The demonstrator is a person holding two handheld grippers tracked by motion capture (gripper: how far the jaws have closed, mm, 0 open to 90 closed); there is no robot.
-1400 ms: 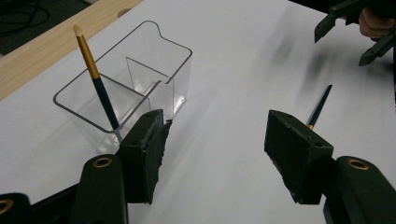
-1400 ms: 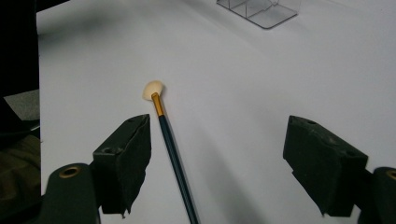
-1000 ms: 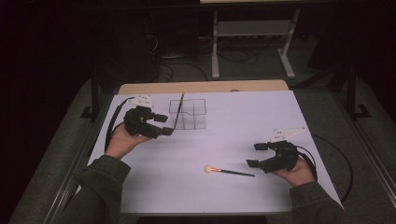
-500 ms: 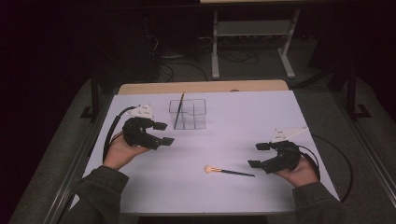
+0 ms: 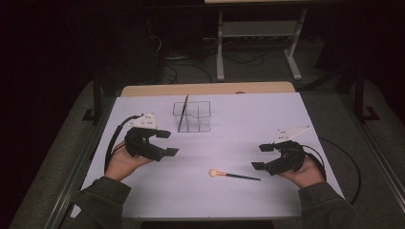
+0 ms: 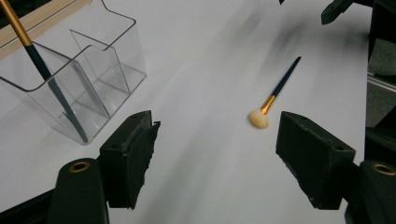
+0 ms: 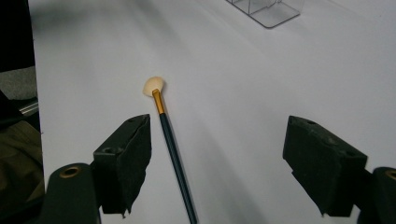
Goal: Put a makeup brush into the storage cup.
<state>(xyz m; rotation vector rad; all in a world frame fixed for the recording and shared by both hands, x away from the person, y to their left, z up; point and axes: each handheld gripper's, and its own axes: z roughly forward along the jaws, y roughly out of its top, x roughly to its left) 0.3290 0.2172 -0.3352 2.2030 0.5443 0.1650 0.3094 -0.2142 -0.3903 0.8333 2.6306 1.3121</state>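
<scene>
A clear compartment organizer (image 5: pixel 196 117) stands at the table's far middle, and a dark-handled brush (image 5: pixel 183 110) leans upright in its left cell (image 6: pixel 42 70). A second brush with a pale tuft (image 5: pixel 233 175) lies flat near the front. My left gripper (image 5: pixel 168 143) hovers left of and nearer than the organizer. Its jaws have just been opening and hold nothing (image 6: pixel 217 154). My right gripper (image 5: pixel 261 157) is open at the right, just beyond the lying brush's handle end. In the right gripper view the brush (image 7: pixel 170 140) lies by the left jaw, untouched, with the right gripper (image 7: pixel 217 158) open around bare table.
A white sheet covers the table (image 5: pixel 296 119), with a wooden strip (image 5: pixel 205 88) along its far edge. Beyond it are a white stand frame (image 5: pixel 258 33) and cables on the dark floor. The right gripper's cable (image 5: pixel 351 167) loops off the table's right side.
My left gripper has drawn back from the organizer toward the near left, its jaws wider. The upright brush stays in the organizer. The right gripper and the lying brush have not moved.
</scene>
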